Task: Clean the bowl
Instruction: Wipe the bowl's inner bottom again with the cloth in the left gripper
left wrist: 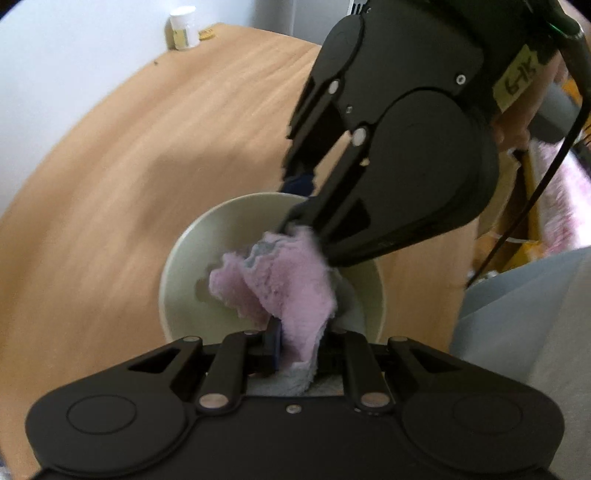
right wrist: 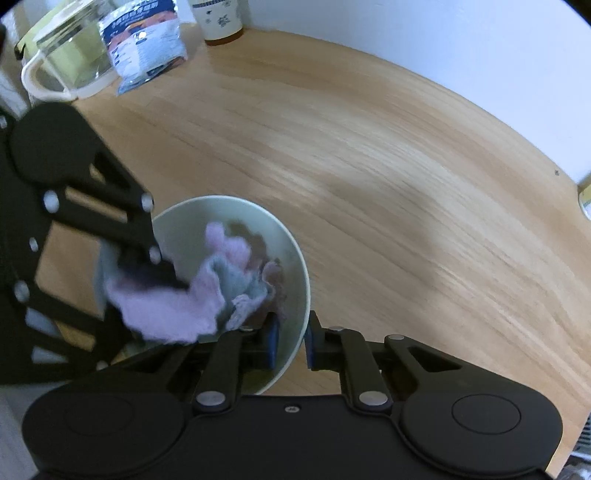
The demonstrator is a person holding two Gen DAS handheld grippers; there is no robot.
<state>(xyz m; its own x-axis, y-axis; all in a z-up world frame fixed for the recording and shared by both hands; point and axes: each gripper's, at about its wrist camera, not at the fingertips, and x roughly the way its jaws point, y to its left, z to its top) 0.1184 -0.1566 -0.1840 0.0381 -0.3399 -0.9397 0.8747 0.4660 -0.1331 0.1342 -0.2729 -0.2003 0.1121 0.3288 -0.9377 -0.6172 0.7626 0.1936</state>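
Wooden tabletop (right wrist: 369,155) spreads under both our grippers, pale wall behind it. Nearest us, the left gripper (left wrist: 295,354) has its fingers clamped together on a pink and grey cloth (left wrist: 288,280), which hangs down into the bowl (left wrist: 184,258) at twelve o'clock from that hand; we hold it this way so the cloth can rub the inside. The right gripper (right wrist: 290,343) straddles the bowl's rim at its five o'clock edge, blue pads pinched on the wall, presumably to keep the bowl from sliding while we wipe. Farther off, at eleven o'clock in the right view, stand a glass jug (right wrist: 66,59), a printed packet (right wrist: 144,40) and a cup (right wrist: 221,22).
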